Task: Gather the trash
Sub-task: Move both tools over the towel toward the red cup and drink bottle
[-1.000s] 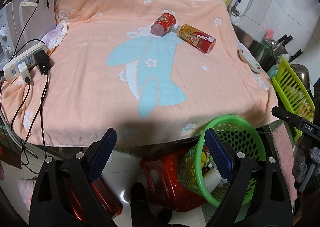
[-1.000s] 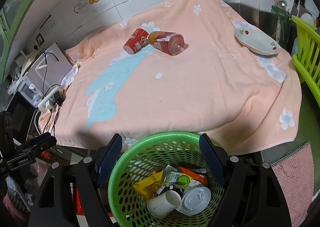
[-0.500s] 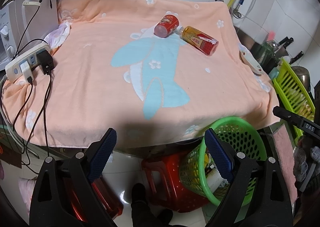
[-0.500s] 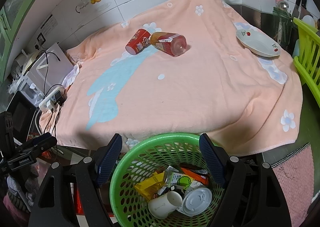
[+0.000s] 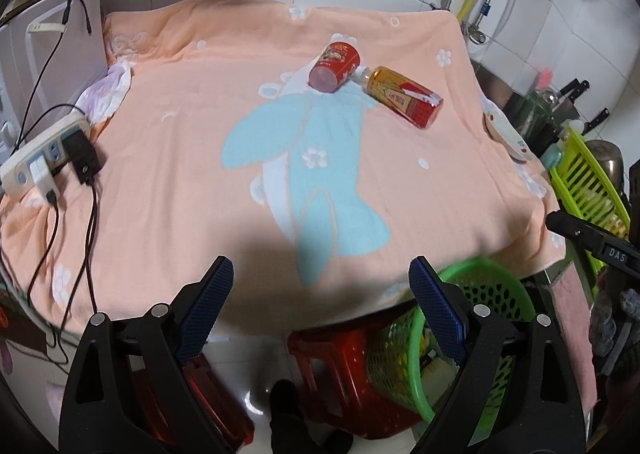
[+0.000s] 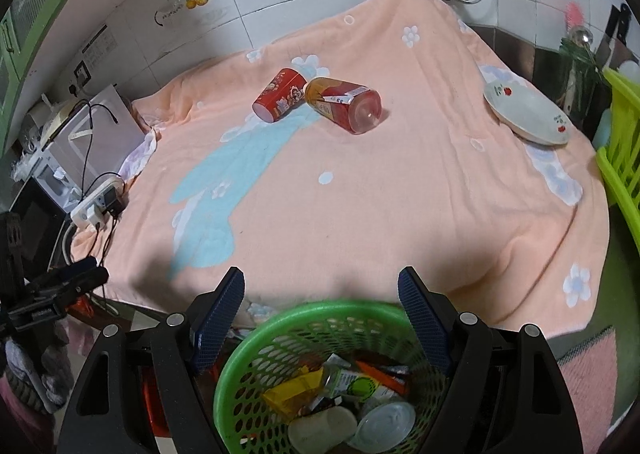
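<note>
Looking down from both wrist cameras, I see my left gripper (image 5: 320, 286) and right gripper (image 6: 320, 294) each with jaws wide apart and nothing between them. Two pieces of trash remain on the peach towel (image 6: 400, 194) at the far side: a red can (image 6: 280, 95) on its side, touching the neck of a bottle (image 6: 344, 105) that also lies flat. The green basket (image 6: 256, 366), already holding wrappers and cups, sits below the near table edge. My worry: both things are round and could roll when nudged, and grabbing one may knock the other away. A white plate (image 6: 524, 116) near the right edge could be swept off by a careless reach
</note>
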`<state>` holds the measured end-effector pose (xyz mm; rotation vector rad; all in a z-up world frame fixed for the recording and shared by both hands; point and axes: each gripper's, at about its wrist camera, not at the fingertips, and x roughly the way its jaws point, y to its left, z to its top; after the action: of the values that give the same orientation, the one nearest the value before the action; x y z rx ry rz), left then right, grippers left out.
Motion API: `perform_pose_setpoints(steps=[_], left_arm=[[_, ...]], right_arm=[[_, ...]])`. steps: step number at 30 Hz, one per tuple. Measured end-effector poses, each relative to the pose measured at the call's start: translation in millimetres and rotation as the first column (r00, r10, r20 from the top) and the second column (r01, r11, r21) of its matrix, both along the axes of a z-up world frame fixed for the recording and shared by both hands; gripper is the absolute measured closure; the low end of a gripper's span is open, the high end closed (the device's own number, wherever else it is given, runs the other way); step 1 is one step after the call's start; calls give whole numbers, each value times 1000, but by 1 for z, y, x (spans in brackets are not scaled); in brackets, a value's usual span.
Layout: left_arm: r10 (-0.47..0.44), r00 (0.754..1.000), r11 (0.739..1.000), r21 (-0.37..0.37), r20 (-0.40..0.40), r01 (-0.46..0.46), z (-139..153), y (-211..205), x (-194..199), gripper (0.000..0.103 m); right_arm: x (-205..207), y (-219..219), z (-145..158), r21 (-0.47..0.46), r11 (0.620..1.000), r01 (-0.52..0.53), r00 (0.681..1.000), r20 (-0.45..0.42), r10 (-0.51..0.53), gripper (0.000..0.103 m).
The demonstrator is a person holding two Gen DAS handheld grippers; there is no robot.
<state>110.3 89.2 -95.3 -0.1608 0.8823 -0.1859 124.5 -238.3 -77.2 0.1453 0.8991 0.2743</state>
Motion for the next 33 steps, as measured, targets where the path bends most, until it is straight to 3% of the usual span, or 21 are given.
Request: perform_pose_setpoints(steps=[7,18,27,33], left_arm=[[-7,1000,1000,5,4,7,4,7,36,15],[-47,999,998,38,15,47,13,14,107,15],[-92,996,994,54,16,91,15,14,166,15],[-114,993,990,81,11,113,13,10,209,15]], right_arm=[[39,2,7,-64,998,-22,1000,15,23,27],[135,30,16,-162,980,-115,993,8,117,27],[235,66,10,-245,949,-197,980,-53,190,27],[294,82,-10,-293,927,-234,971,-120,207,27]])
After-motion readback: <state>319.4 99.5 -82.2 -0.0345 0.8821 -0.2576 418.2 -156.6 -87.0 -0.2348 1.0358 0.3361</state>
